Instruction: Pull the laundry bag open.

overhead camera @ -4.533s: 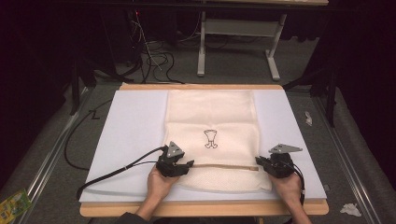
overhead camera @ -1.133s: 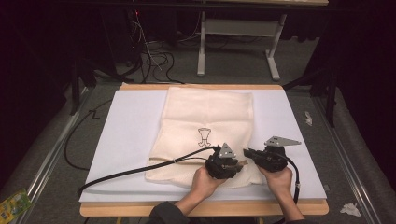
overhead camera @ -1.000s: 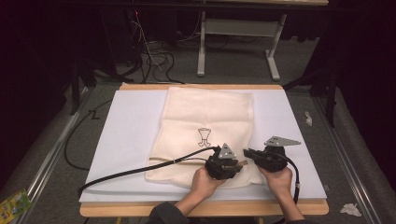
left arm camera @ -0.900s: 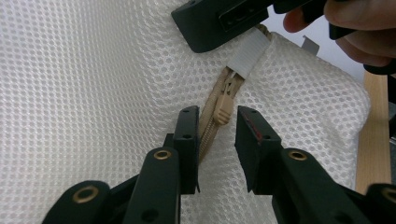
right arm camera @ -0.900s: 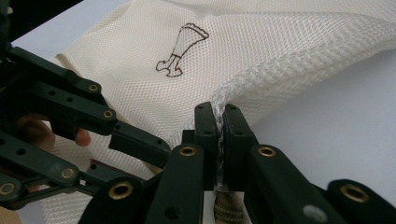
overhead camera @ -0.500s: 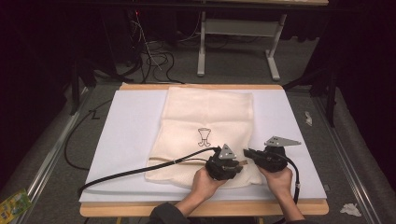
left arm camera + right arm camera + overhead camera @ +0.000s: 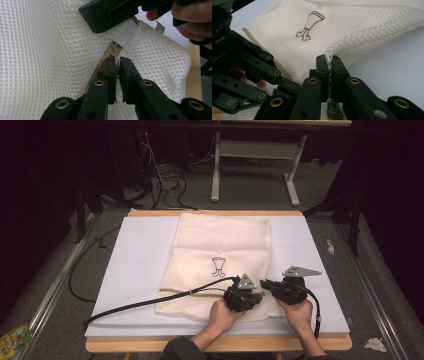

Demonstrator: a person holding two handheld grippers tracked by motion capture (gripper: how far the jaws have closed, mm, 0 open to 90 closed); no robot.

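Observation:
A cream mesh bag (image 7: 220, 245) with a small dark drawing (image 7: 218, 267) lies on the white board (image 7: 135, 265). My left gripper (image 7: 260, 293) is at the bag's near edge; its jaws have just been closing and now stand shut on the zipper pull (image 7: 115, 53) at the tan zipper line. In the left gripper view its own jaws (image 7: 117, 62) pinch that pull, just below a white tab (image 7: 125, 32). My right gripper (image 7: 265, 283) faces it from the right, shut on the bag's bunched mesh edge (image 7: 332, 51), its jaws (image 7: 329, 61) pressed together on the mesh.
The board rests on a wooden table (image 7: 215, 344). A black cable (image 7: 150, 302) trails left from the left gripper across the board. Past the far edge are table legs (image 7: 216, 170) and floor cables (image 7: 165, 185). Crumpled paper (image 7: 374, 344) lies on the floor at right.
Since the earliest frame my left gripper has travelled right along the bag's near edge to beside the right gripper, and the bag's near left corner has drawn in. Over the last second both hands stay put.

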